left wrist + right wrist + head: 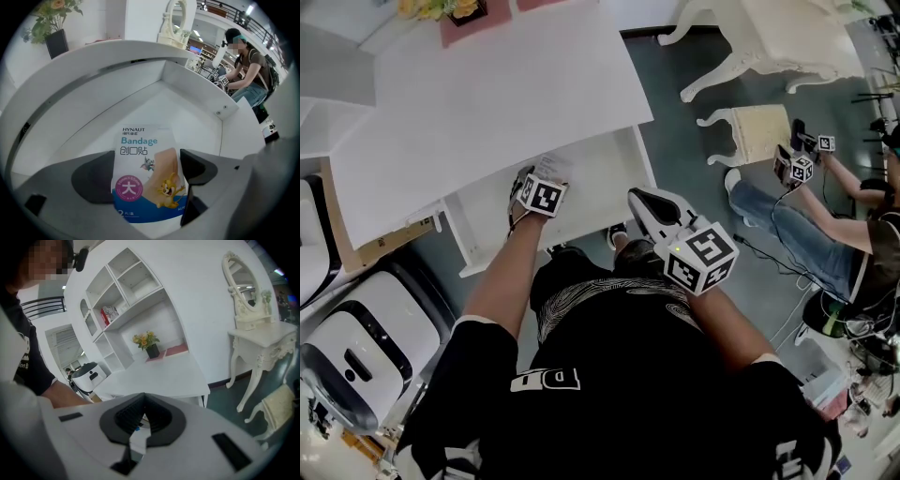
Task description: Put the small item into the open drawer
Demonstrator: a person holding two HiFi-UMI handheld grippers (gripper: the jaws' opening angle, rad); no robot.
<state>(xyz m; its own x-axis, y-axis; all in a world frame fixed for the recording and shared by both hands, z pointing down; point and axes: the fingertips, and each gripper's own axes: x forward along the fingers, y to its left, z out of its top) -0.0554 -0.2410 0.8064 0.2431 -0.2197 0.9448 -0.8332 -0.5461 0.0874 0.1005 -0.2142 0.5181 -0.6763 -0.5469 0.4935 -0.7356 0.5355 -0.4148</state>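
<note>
A small bandage packet (146, 173), white and blue with a cartoon cat and mouse, lies flat on the floor of the open white drawer (197, 101). My left gripper (147, 164) is open, one dark jaw on each side of the packet. The head view shows the left gripper (528, 180) reaching into the drawer (642, 157), with the packet (551, 167) just beyond it. Off to the right of the drawer, over the floor, my right gripper (645, 199) is shut and holds nothing. Its pads (154, 418) meet in the right gripper view.
The white desk top (487, 84) overhangs the drawer, with a flower pot (464, 9) at its back. A white machine (347, 356) stands at the left. To the right are a stool (759, 131), a dressing table (787, 37) and a seated person (825, 225) holding grippers.
</note>
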